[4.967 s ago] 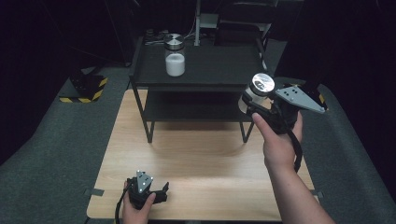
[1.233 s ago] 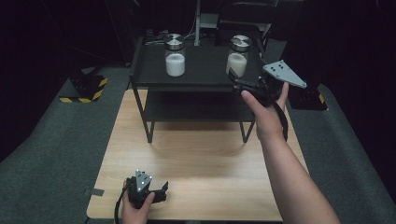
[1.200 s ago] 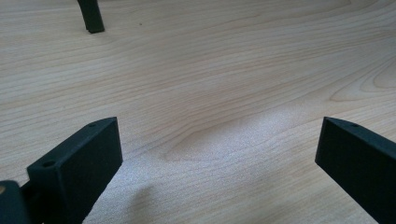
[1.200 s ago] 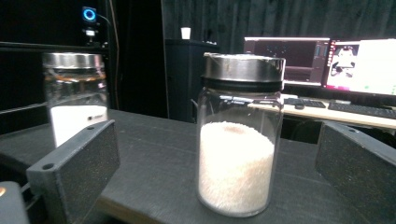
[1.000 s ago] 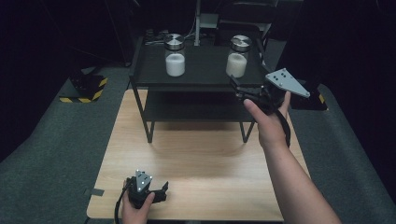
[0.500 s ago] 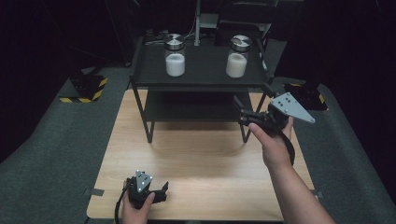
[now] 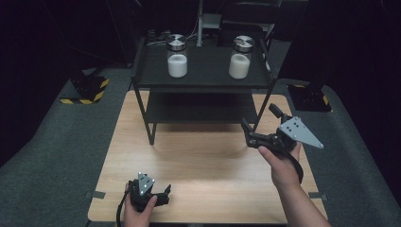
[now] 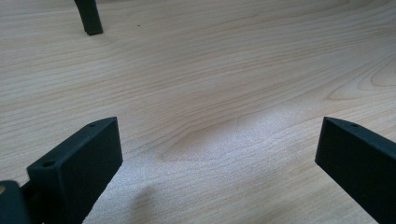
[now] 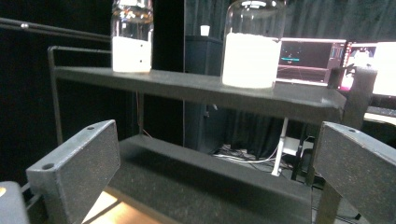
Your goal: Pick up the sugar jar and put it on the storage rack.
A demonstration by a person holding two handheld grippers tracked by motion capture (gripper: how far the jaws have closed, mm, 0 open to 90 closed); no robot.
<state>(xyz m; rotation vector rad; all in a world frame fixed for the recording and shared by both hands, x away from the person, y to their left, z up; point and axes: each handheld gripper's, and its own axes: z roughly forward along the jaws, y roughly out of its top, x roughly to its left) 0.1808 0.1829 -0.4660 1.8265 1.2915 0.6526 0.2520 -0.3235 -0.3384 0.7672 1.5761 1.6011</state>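
bare wood table (image 7: 203,156) between wide-open right claw (image 7: 259,126) and left claw (image 7: 163,195)

Left gripper (image 7: 163,195) and right gripper (image 7: 260,124), jaws apart.

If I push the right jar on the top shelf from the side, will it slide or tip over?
The right jar looks like clear glass with a metal lid, so it is probably smooth and breakable. White powder fills its lower part, which keeps the weight low; a low push would likely slide it, a high one might tip it. It stands near the shelf edge, so push carefully.
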